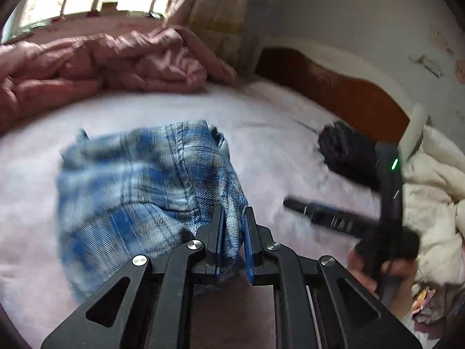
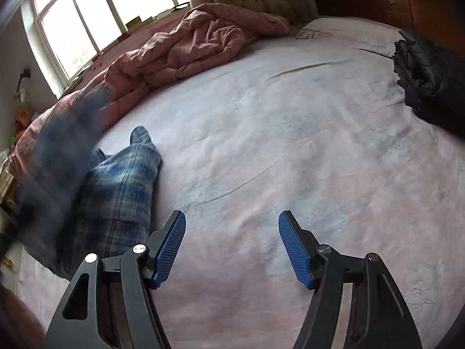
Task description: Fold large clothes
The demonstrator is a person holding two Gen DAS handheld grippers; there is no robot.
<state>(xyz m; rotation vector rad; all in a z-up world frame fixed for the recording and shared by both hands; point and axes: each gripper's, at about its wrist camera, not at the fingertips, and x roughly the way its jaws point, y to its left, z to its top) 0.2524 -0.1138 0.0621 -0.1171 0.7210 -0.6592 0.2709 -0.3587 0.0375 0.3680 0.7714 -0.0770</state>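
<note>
A blue and white plaid garment (image 1: 139, 186) hangs bunched over the pale pink bed sheet (image 1: 276, 133). My left gripper (image 1: 234, 218) is shut on a fold of its cloth, which runs between the blue pads. In the right wrist view the same plaid garment (image 2: 122, 192) shows at the left, blurred at its far side. My right gripper (image 2: 232, 226) stands open above the bed sheet (image 2: 290, 145), nothing between its fingers. In the left wrist view the right gripper (image 1: 334, 218) appears at the right, held by a hand (image 1: 398, 276).
A rumpled pink quilt (image 1: 101, 64) lies along the far side under the window (image 2: 72, 29). A dark garment (image 2: 430, 81) sits near the wooden headboard (image 1: 334, 87). Cream bedding (image 1: 436, 180) is heaped at the right. Bare sheet stretches across the middle.
</note>
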